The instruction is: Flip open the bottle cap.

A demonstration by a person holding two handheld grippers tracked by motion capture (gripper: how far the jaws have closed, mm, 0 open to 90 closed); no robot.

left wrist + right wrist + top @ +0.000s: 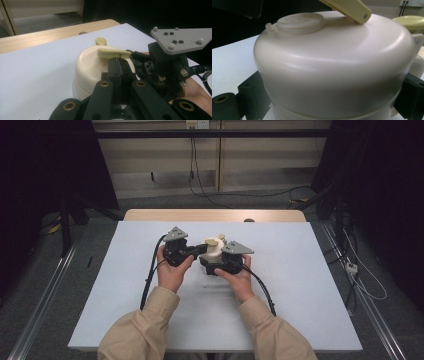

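Cream container [212, 251], round and domed, standing upright a little behind the middle of the white surface [300, 270], well apart from every edge. Smooth, faintly glossy plastic on its shell; a seam ringing the lower body; a flat round cap [299, 23] set into the top, ridged at its rim. Yellow lever handle [113, 53] lying flat across the lid, matte and paddle-shaped, with a small pin at one end; a second yellow knob [101, 40] just behind it.

Left hand-held gripper [119, 65] closed, its black jaws pressed flat together with nothing between them, tips just under the near end of the yellow lever handle; whether touching it, cannot tell. Right hand-held gripper [216, 268] clamped on the cream container, one black pad at each side of the lower body. Grey three-cornered plate [182, 40] on its top, studded with pale and black knobs.

Wide bare room toward the left, right and near edges of the surface; less toward the far edge, where a strip of pale wood [215, 215] begins. Surface matte and even, without folds. Beige sleeves [145, 330] coming in over the near edge, black cables [150, 275] trailing back toward it from both hand-held grippers.
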